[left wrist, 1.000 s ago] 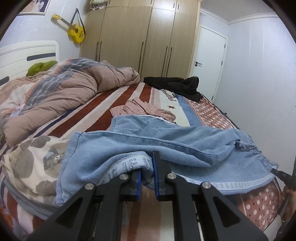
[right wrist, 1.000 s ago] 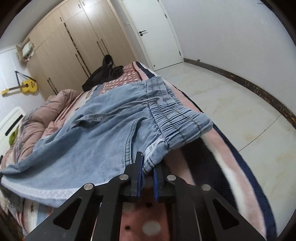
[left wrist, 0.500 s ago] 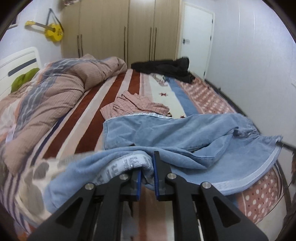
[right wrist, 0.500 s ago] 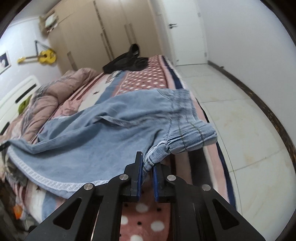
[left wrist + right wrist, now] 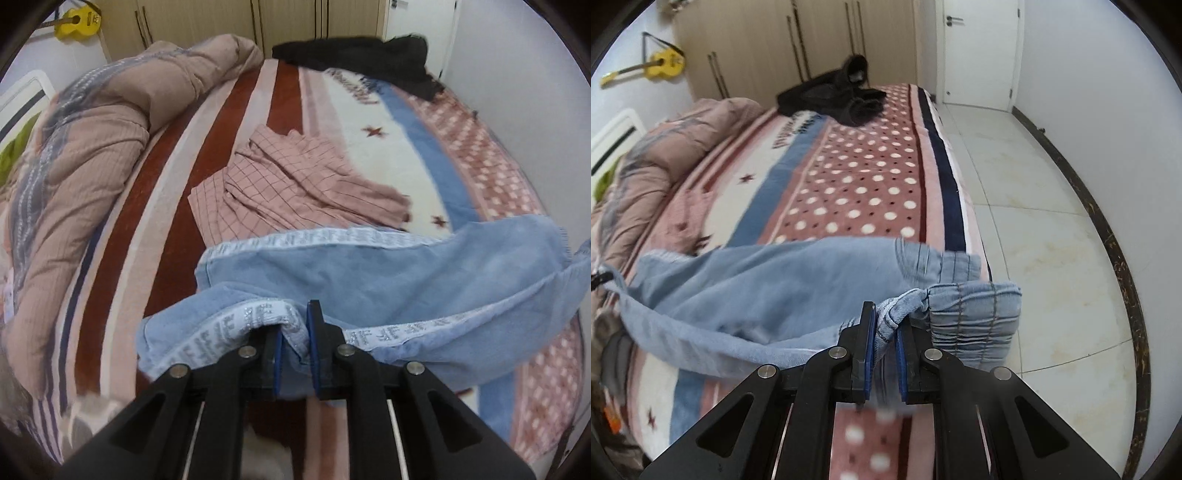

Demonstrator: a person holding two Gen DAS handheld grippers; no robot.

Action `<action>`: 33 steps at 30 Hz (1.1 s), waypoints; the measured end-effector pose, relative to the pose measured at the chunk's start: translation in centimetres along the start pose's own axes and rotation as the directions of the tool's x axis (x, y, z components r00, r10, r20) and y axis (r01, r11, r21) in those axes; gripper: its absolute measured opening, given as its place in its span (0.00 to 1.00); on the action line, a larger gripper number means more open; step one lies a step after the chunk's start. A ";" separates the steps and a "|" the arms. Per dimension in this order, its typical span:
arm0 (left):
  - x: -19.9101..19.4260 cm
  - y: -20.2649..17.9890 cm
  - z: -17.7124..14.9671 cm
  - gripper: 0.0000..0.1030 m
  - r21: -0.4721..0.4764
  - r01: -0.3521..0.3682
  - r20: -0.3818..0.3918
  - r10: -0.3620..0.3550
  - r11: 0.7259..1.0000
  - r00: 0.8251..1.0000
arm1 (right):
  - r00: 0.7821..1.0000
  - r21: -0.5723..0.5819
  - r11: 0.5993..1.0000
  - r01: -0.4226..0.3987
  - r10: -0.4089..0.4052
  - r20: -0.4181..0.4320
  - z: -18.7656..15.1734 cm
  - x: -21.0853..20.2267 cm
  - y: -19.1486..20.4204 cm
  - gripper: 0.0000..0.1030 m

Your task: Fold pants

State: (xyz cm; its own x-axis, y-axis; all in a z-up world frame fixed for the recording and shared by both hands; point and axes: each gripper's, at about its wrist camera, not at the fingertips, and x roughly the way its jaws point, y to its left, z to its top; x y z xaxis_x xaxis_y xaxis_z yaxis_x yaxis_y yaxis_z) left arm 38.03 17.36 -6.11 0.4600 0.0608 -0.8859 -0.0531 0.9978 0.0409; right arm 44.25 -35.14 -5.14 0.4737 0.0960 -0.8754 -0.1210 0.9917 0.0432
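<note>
Light blue denim pants (image 5: 388,280) with a white patterned side stripe hang stretched between my two grippers above the near end of the bed. My left gripper (image 5: 295,332) is shut on the hem end of the pants. My right gripper (image 5: 884,332) is shut on the pants (image 5: 768,288) beside the gathered elastic waistband (image 5: 975,314). The cloth sags between the grippers and its lower fold brushes the blanket.
The bed has a striped and dotted blanket (image 5: 864,184). A pink checked garment (image 5: 295,184) lies mid-bed just beyond the pants. A rumpled pink duvet (image 5: 92,147) fills the left side. A black garment (image 5: 369,62) lies at the far end. Tiled floor (image 5: 1052,240) lies to the right.
Both grippers have lifted and pulled the pants toward the near end of the bed. The pink checked garment and the dotted blanket beyond are now uncovered.
</note>
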 end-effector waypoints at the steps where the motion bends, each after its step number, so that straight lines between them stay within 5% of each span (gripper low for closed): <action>1: 1.1 -0.1 0.7 0.10 0.002 -0.008 -0.012 0.008 1.000 1.000 | 1.000 0.003 1.000 0.016 -0.016 -0.010 0.8 1.5 0.1 0.04; 6: 5.9 0.6 3.5 0.12 -0.040 -0.002 -0.101 -0.002 0.999 0.995 | 0.994 0.025 0.996 0.089 -0.087 -0.069 3.7 8.2 0.2 0.04; 13: 8.6 0.4 4.8 0.17 -0.037 -0.016 -0.120 0.011 0.999 0.993 | 0.980 0.008 0.984 0.178 -0.176 -0.088 4.5 13.8 1.3 0.06; 16: 7.1 0.8 4.6 0.58 -0.016 -0.045 -0.098 0.044 0.999 0.994 | 0.980 -0.002 0.983 0.186 -0.185 -0.069 4.1 13.5 1.7 0.09; 18: 5.5 1.4 4.4 0.83 -0.025 -0.080 -0.049 0.079 0.996 0.996 | 0.984 0.004 0.986 0.169 -0.168 -0.058 3.9 12.6 1.7 0.22; 20: 4.1 1.8 4.3 0.93 -0.030 -0.143 -0.015 0.143 0.989 0.990 | 0.988 0.003 0.989 0.150 -0.150 -0.037 3.5 11.2 1.8 0.32; 22: 2.9 2.1 4.1 0.93 -0.025 -0.175 -0.007 0.175 0.984 0.985 | 0.989 -0.015 0.989 0.149 -0.149 0.005 2.8 9.2 2.3 0.52; 23: 2.3 2.3 3.9 0.94 -0.026 -0.169 -0.003 0.169 0.985 0.986 | 0.990 -0.024 0.990 0.140 -0.140 0.016 2.7 8.6 2.5 0.61; 26: 0.6 2.1 2.8 0.94 -0.050 -0.134 0.009 0.134 0.990 0.991 | 0.997 -0.037 0.997 0.073 -0.072 0.040 1.2 6.3 3.4 0.61; 33: -0.1 -1.2 -2.9 0.94 -0.066 0.100 -0.023 -0.102 0.993 0.995 | 0.993 -0.095 0.992 -0.089 0.095 0.069 -3.9 3.0 6.4 0.61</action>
State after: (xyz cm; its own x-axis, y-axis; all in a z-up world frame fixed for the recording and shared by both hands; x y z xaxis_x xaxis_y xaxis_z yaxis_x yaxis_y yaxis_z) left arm 35.47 16.03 -7.47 0.4428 -0.0418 -0.8957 -0.0652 0.9948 -0.0786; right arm 41.48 -28.86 -9.33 0.5191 0.1958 -0.8320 -0.2445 0.9667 0.0750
